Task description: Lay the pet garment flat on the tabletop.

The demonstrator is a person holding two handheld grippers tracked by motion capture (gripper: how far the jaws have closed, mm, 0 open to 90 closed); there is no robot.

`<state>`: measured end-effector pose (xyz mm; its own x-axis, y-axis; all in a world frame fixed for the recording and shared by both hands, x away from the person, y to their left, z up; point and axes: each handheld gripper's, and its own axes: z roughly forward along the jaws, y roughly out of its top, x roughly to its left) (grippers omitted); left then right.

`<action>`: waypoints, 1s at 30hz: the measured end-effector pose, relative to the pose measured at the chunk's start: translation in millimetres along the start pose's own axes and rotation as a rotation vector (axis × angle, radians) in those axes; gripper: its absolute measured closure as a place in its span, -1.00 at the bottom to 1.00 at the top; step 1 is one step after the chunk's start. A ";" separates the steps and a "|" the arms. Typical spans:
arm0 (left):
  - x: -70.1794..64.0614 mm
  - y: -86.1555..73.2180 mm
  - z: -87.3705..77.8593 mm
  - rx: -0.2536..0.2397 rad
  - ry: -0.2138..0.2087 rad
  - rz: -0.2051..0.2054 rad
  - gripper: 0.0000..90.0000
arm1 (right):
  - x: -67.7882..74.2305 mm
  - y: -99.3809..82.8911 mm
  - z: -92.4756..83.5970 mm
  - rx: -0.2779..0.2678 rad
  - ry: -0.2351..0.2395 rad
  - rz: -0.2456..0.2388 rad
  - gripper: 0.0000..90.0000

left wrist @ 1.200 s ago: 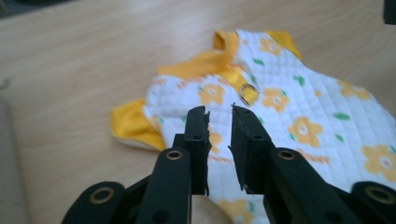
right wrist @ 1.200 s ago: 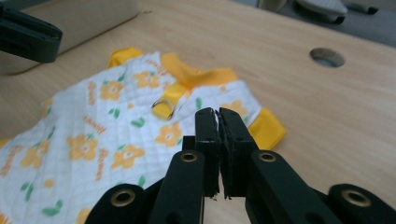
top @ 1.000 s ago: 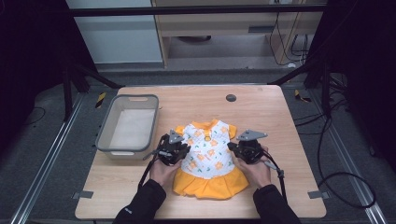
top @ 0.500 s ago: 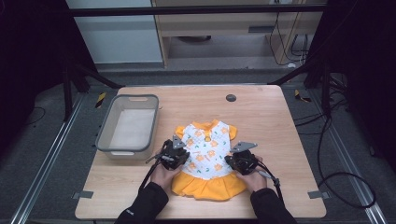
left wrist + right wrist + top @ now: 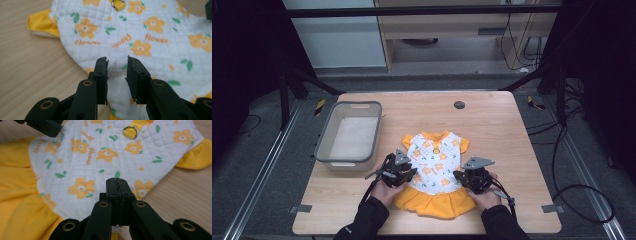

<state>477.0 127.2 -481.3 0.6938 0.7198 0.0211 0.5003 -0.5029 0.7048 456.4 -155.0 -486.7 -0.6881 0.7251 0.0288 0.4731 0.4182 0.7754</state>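
Note:
A small dress (image 5: 435,162) lies flat on the wooden table (image 5: 502,125), with a white quilted top printed with orange flowers and an orange skirt toward me. My left gripper (image 5: 411,173) rests at the top's left edge; its jaws have just been opening and stand apart (image 5: 117,60), with the white cloth (image 5: 140,32) under the gap and not pinched. At the top's right edge near the waist my right gripper (image 5: 460,176) has its jaws pressed together (image 5: 116,180) over the cloth (image 5: 105,150); I see no fabric between them. A metal ring (image 5: 130,130) sits near the collar.
A grey plastic basin (image 5: 323,146) stands on the table's left side, close to my left hand. A dark round spot (image 5: 458,105) marks the far middle of the table. Bare wood lies right of the dress and behind it.
The left jaws have parted where they were close together before. The right gripper has slid toward me along the dress's right edge. The dress lies where it was.

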 end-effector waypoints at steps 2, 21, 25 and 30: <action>-2.1 -8.0 -0.1 0.025 -0.003 0.003 0.55 | 3.7 -3.7 -3.9 0.006 0.018 0.001 1.00; -9.0 -23.1 -21.8 -0.023 -0.042 0.002 0.19 | 14.0 -20.5 -16.0 0.022 0.055 0.019 0.85; -6.7 -24.6 -35.5 -0.079 -0.019 0.013 0.06 | 9.3 -18.7 -22.4 -0.023 0.031 0.027 0.75; 13.2 -44.8 -60.2 -0.129 0.027 -0.050 -0.21 | -4.2 -18.9 -34.6 -0.086 -0.031 0.073 0.42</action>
<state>432.5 188.0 -469.9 0.6544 0.7561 0.0017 0.4622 -0.4019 0.7905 431.4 -184.9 -479.6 -0.6351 0.7693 0.0688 0.4718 0.3159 0.8232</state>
